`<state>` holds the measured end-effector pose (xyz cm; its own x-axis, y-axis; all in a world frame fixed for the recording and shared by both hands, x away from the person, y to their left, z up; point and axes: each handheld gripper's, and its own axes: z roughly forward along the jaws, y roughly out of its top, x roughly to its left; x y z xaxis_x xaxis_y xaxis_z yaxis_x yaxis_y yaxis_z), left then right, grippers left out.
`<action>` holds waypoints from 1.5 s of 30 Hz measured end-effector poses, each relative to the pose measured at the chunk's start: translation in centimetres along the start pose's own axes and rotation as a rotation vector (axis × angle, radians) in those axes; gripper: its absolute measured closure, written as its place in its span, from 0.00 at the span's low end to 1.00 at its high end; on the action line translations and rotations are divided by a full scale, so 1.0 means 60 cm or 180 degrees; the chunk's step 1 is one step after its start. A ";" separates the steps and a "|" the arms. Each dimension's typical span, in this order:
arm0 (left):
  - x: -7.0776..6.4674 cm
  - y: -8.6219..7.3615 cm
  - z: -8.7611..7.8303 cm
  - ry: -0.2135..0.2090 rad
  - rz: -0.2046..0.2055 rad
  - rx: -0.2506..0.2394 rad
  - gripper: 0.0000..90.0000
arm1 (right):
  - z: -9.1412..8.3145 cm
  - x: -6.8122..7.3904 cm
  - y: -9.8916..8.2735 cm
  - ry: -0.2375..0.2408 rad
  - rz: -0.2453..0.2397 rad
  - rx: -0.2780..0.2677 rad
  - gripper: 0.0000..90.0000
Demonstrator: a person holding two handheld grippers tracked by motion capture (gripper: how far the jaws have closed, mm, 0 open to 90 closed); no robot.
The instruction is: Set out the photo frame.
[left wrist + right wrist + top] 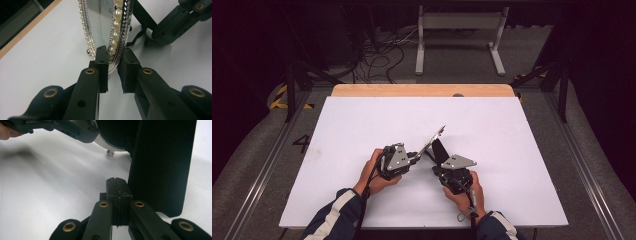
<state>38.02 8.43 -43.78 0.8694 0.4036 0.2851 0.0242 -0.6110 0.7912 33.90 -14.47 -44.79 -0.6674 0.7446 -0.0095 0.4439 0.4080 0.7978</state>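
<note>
**Pearl-framed mirror gripped at its rim, desk centre**

The pearl-framed mirror [432,141] stands tilted on the white desk [362,120], slightly toward 6 o'clock from the desk's middle, its face leaning back toward 2 o'clock in the high view. A black stand panel [160,165] props it from behind, its foot on the desk surface.

The left gripper [115,70] comes in from 8 o'clock of the mirror. Its jaws pinch the lower rim: one pad lies against the glass side, the other against the beaded silver edge [117,37]. A small ball foot [88,51] of the frame shows just above the desk, beside the near jaw.

The right gripper [117,195] sits at 5 o'clock of the mirror, just beside the stand panel. Its jaws are pressed together with nothing between them; whether they touch the panel I cannot tell.

Both of the person's hands rest low near the desk's 6 o'clock edge, the left hand [373,172] and the right hand [467,192] each wrapped around a gripper body.
</note>
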 end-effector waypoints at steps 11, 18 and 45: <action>-0.014 0.004 -0.001 -0.0011 -0.0030 0.0002 0.86 | -0.008 -0.008 -0.001 -0.0031 -0.0051 0.0063 1.00; -0.017 0.005 0.000 -0.0011 -0.0076 -0.0020 0.85 | -0.011 -0.015 -0.003 -0.0026 -0.0061 0.0071 1.00; -0.016 -0.002 0.028 0.0003 -0.0246 -0.0183 0.77 | -0.008 -0.029 -0.014 0.0021 -0.0104 0.0021 1.00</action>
<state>37.99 6.96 -45.04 0.8655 0.4488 0.2224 0.0629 -0.5379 0.8406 34.43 -16.37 -45.16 -0.6856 0.7273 -0.0316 0.4256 0.4357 0.7931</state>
